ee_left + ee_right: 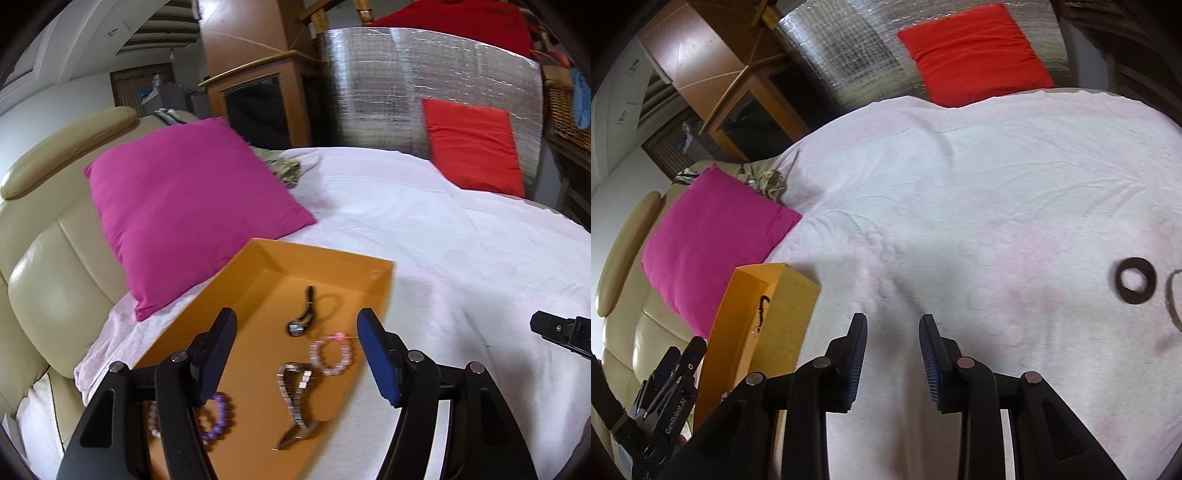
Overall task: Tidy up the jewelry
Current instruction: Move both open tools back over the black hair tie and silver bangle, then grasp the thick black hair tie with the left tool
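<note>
An orange tray lies on the white sheet and holds a black cord piece, a pink bead bracelet, a silver link bracelet and a purple bead bracelet. My left gripper hovers open and empty above the tray. My right gripper is open and empty over bare sheet, right of the tray. A dark ring lies on the sheet to its right, with a thin hoop cut off at the frame edge.
A magenta cushion leans by the cream leather headboard left of the tray. A red cushion rests against a silver panel at the far side. The white sheet spreads between them.
</note>
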Motion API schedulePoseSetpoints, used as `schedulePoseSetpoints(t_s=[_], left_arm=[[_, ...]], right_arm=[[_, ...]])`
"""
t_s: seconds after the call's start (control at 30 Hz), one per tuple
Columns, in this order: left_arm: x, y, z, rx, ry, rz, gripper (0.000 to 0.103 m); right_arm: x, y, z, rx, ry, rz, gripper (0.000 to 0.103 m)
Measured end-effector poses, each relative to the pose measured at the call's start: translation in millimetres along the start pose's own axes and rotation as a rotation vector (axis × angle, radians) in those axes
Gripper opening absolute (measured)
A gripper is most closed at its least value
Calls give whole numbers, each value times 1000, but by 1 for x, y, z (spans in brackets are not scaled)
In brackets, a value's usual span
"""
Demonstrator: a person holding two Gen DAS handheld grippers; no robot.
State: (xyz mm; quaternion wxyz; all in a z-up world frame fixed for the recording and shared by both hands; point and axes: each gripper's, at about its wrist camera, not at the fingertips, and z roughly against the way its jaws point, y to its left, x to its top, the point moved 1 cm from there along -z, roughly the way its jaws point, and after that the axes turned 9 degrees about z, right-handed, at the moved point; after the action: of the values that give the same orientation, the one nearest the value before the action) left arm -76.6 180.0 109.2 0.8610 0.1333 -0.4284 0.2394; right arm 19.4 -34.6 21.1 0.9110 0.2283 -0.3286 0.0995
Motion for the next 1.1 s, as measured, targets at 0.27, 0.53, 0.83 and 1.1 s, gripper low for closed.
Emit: schedulePoseSetpoints(t_s=[0.27, 0.53, 0.83, 1.1], left_arm=[[-6, -40, 11, -58, 11, -41, 69], [-17, -79, 15, -89, 28, -93, 69], [-34, -125, 16, -134, 55, -187, 69], [-51, -185, 6, -307, 176, -260, 69]], right_arm=[[-4, -29, 27, -37, -31, -37, 32], [-11, -75, 64, -86, -61, -105, 32], [-18, -153, 110, -165, -97, -211, 32], [-25, -220, 116, -194, -66, -342, 32]])
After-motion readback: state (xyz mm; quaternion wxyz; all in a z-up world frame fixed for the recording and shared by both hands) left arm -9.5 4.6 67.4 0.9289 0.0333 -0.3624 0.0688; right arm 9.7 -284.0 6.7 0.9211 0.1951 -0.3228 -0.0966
